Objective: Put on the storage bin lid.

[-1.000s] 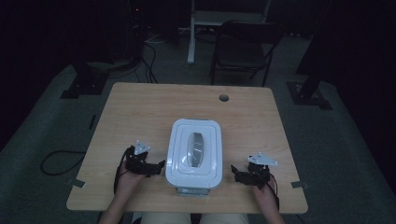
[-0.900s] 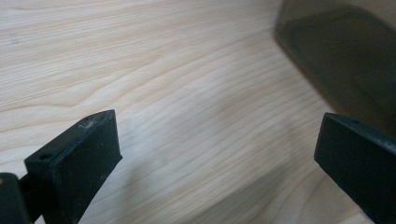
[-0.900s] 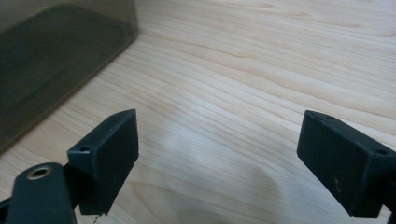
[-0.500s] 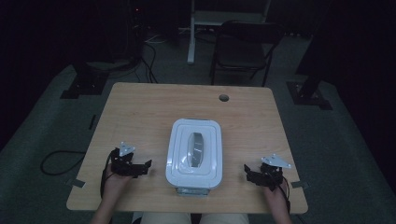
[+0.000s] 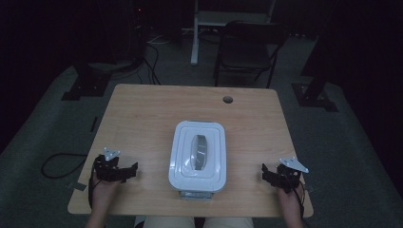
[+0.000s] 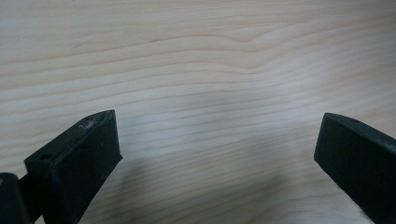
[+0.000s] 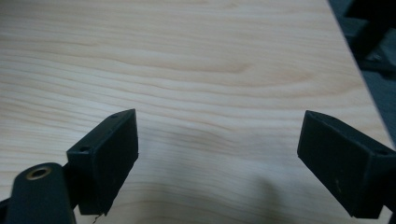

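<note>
A white lidded container (image 5: 198,156) with a grey handle on its lid sits at the middle of the wooden table (image 5: 152,114), near the front edge. My left gripper (image 5: 129,172) rests on the table at the front left, well apart from the container. It stands open (image 6: 219,154) with only bare wood between its jaws. At the front right my right gripper (image 5: 267,175) lies close to the table's right edge. Its jaws are spread wide (image 7: 219,154) over bare wood too.
A round cable hole (image 5: 228,99) lies near the table's far edge. Behind the table stand a dark chair (image 5: 247,47) and a white desk leg (image 5: 195,33). Cables trail on the floor at left (image 5: 59,164). The room is dim.
Both grippers have drawn outward and back from the container's sides, the left further left, the right further right. The container has not moved.
</note>
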The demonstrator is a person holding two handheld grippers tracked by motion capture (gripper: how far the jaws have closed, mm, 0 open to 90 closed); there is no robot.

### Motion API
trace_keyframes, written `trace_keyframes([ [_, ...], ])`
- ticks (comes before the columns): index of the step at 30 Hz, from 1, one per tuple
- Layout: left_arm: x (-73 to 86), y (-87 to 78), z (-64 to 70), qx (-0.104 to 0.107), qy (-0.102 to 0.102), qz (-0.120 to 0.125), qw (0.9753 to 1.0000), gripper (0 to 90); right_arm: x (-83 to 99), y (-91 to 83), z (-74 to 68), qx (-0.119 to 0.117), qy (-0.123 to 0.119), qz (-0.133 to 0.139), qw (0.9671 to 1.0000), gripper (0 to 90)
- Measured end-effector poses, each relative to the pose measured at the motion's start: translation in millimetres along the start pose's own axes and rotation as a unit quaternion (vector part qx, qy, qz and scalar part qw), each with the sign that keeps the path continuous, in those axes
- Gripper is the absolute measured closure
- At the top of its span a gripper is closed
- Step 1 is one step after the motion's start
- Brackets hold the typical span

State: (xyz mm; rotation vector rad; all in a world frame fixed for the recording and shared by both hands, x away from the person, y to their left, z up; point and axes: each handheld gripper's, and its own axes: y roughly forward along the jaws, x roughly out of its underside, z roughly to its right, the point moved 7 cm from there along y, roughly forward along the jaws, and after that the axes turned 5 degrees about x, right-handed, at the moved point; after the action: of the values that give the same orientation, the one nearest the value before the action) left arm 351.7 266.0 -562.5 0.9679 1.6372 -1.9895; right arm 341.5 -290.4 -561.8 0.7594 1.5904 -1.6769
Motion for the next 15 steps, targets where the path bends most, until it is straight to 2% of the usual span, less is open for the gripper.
trace_keyframes([
  [2, 1.3, -0.9, -4.1, -0.007, -0.007, -0.001, 0.9999, 1.2, 1.7, 1.8, 2.5, 0.000, 0.003, -0.009, 1.0000, 12.4],
  [5, 3.4, -1.2, -8.2, -0.014, -0.013, -0.003, 0.9998, 1.2, 4.0, 3.8, 5.7, 0.013, 0.002, -0.019, 0.9997, 12.5],
  [8, 8.6, 0.8, -12.5, -0.026, -0.018, -0.011, 0.9994, 1.2, 9.3, 7.1, 9.4, 0.025, 0.000, -0.044, 0.9987, 12.5],
  [12, 10.9, 2.7, -12.9, -0.030, -0.013, -0.017, 0.9993, 1.2, 9.8, 7.8, 10.2, 0.025, 0.005, -0.048, 0.9985, 12.6],
  [13, 12.2, 3.6, -13.2, -0.036, -0.016, -0.021, 0.9990, 1.2, 11.8, 9.3, 11.7, 0.010, 0.022, -0.064, 0.9977, 13.3],
  [15, 12.3, 3.4, -13.3, -0.038, -0.018, -0.020, 0.9989, 1.2, 12.0, 9.6, 12.8, 0.007, 0.027, -0.065, 0.9975, 13.4],
])
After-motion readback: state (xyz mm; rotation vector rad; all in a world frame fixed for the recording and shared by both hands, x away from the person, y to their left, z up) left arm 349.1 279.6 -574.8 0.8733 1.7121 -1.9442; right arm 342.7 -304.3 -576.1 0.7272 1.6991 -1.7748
